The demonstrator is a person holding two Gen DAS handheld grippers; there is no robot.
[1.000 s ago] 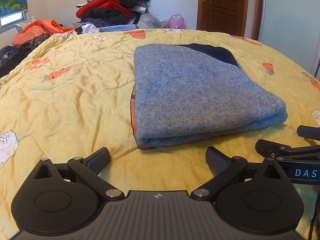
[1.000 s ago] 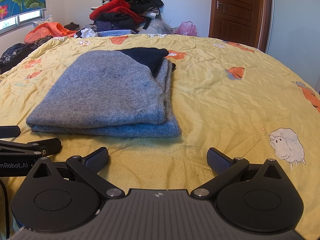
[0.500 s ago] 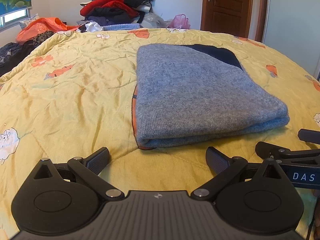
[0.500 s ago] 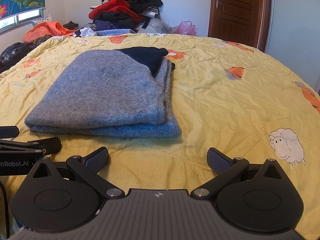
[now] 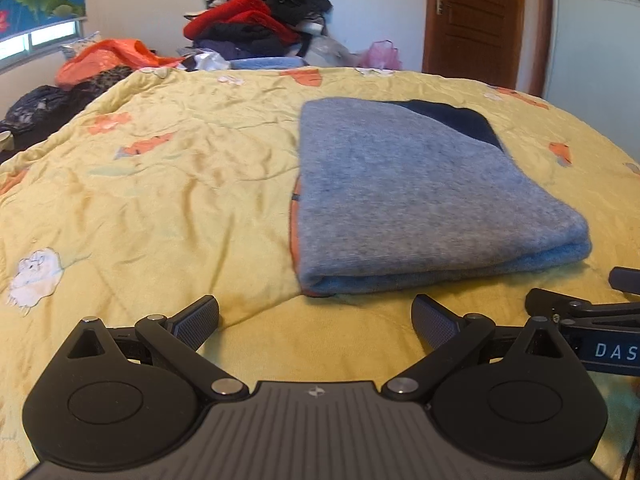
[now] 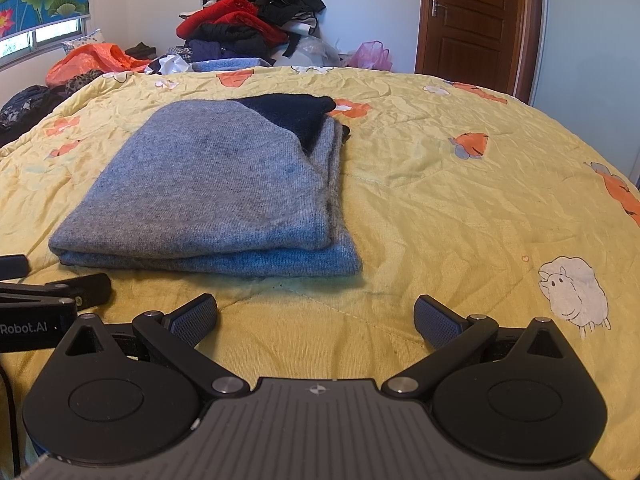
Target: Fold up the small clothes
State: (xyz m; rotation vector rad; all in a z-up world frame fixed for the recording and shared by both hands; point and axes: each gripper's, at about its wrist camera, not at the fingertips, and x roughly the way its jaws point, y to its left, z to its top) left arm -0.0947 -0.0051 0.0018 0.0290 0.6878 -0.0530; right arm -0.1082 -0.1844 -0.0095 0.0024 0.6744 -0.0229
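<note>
Folded grey sweater (image 5: 420, 208) lies flat on the yellow bed quilt (image 5: 160, 200). Left tongs (image 5: 316, 318) and right tongs (image 6: 316, 318), both spread wide and empty, sit just short of its near edge.

A grey knitted garment (image 5: 420, 200) lies folded flat in a neat rectangular stack on the yellow patterned bedspread (image 5: 160, 200), its rounded fold toward the camera. A dark navy section (image 6: 292, 114) shows at the far corner, and the layered edges run along the garment's right side.
</note>
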